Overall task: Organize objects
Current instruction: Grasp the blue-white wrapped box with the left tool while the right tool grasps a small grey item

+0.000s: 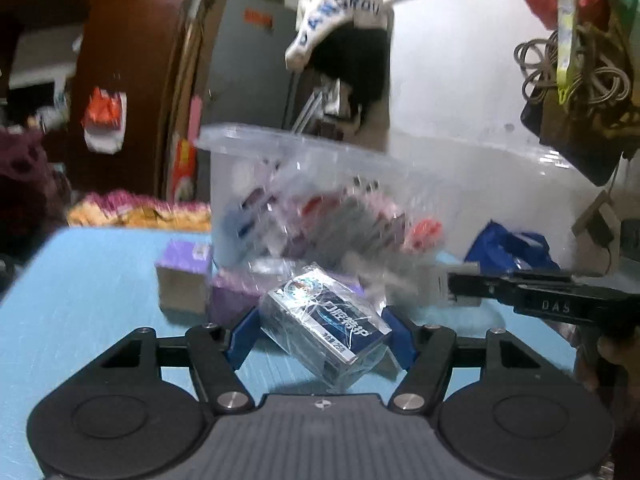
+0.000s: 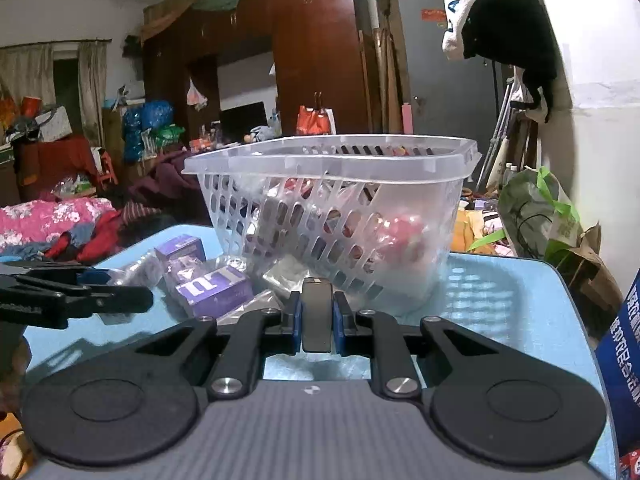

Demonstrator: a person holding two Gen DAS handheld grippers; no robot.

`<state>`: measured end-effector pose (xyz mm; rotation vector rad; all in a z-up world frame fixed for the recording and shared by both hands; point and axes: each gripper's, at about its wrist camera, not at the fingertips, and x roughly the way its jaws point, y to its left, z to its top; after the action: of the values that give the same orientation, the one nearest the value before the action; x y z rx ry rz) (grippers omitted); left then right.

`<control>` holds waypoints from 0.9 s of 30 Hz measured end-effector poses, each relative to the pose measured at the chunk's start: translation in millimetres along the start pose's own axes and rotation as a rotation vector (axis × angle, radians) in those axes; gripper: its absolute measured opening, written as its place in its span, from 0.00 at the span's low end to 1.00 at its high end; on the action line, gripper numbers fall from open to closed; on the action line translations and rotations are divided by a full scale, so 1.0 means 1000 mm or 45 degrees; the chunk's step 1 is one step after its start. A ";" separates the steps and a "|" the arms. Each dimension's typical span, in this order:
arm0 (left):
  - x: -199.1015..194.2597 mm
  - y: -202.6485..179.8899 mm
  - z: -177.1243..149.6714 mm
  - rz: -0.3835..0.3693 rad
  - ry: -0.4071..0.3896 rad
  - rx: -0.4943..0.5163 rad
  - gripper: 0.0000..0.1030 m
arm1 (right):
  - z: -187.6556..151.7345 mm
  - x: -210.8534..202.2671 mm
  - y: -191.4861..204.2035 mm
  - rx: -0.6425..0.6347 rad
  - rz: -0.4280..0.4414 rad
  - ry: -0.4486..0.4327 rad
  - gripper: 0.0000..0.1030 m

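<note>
A lived-in home, most likely a bedroom used for storage. A tall dark wooden wardrobe (image 2: pixel 312 52) fills the far wall beside a grey door (image 2: pixel 452 60), a curtained window (image 2: pixel 28 72) sits further along, and clothes (image 2: pixel 60 224) lie heaped past the far left corner of the blue desk (image 2: pixel 520 300). A cap (image 2: pixel 488 4) and plastic bags (image 1: pixel 105 120) hang around.
</note>
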<state>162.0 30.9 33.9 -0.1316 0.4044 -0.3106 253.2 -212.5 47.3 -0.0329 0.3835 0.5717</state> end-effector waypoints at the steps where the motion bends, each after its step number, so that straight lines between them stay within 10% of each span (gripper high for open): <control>1: -0.001 -0.002 0.000 0.000 -0.012 0.009 0.68 | 0.000 0.000 0.001 -0.005 -0.005 -0.004 0.17; 27: -0.010 -0.002 -0.002 -0.013 -0.080 0.031 0.64 | -0.004 -0.012 0.007 -0.049 -0.008 -0.114 0.17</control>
<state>152.1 31.6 36.0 -0.1190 0.3378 -0.3208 238.4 -213.6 48.4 -0.0450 0.2853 0.5722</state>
